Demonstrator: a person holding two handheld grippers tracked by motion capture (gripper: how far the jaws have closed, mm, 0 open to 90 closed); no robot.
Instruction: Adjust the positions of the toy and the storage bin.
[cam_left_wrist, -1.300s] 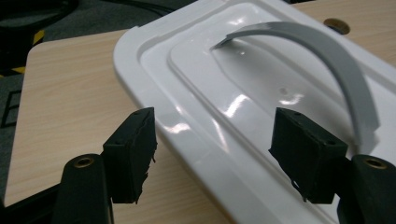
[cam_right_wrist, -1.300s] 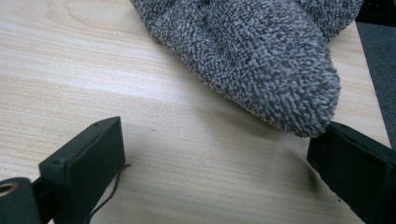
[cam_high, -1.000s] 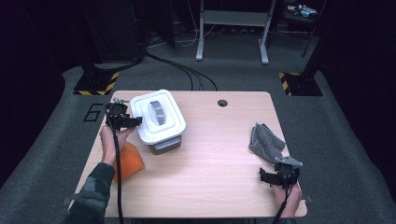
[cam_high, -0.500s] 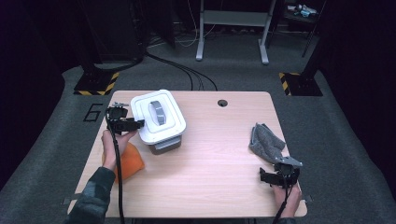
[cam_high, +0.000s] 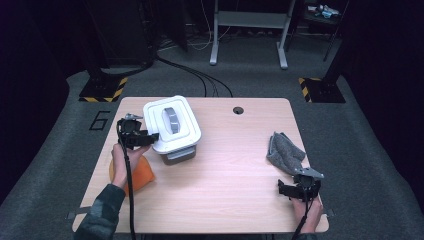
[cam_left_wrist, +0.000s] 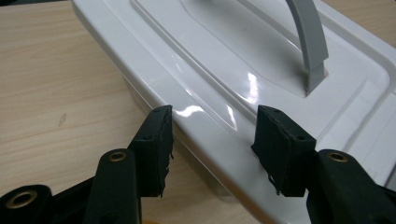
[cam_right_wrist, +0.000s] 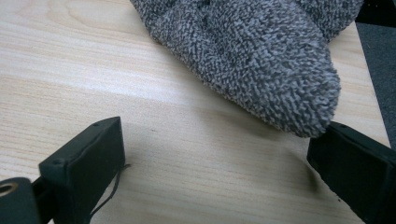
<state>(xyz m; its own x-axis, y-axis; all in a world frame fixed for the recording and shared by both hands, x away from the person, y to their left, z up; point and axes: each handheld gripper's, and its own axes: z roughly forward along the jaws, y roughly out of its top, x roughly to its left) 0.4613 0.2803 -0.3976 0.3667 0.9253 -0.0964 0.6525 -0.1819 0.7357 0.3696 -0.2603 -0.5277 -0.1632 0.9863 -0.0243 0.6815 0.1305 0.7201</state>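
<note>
A white lidded box (cam_high: 172, 125) with a grey handle (cam_left_wrist: 310, 42) stands at the table's back left. My left gripper (cam_high: 150, 137) is at the box's left side. Its jaws are open, one on each side of the lid's rim (cam_left_wrist: 210, 135), and I see no pad pressing on it (cam_left_wrist: 212, 116). A grey knitted cloth (cam_high: 285, 149) lies at the right edge. My right gripper (cam_high: 298, 184) rests just in front of it near the front edge. It is wide open with only bare wood between the jaws (cam_right_wrist: 219, 144), and the cloth's tip (cam_right_wrist: 280, 79) lies just ahead of them.
An orange soft object (cam_high: 139, 172) lies on the wooden table (cam_high: 225, 170) under my left forearm, in front of the box. A round cable hole (cam_high: 238, 110) sits near the back edge. Dark floor, cables and stand legs surround the table.
My left gripper has slid a little toward the near side along the box's left edge. The right gripper and the cloth have stayed put.
</note>
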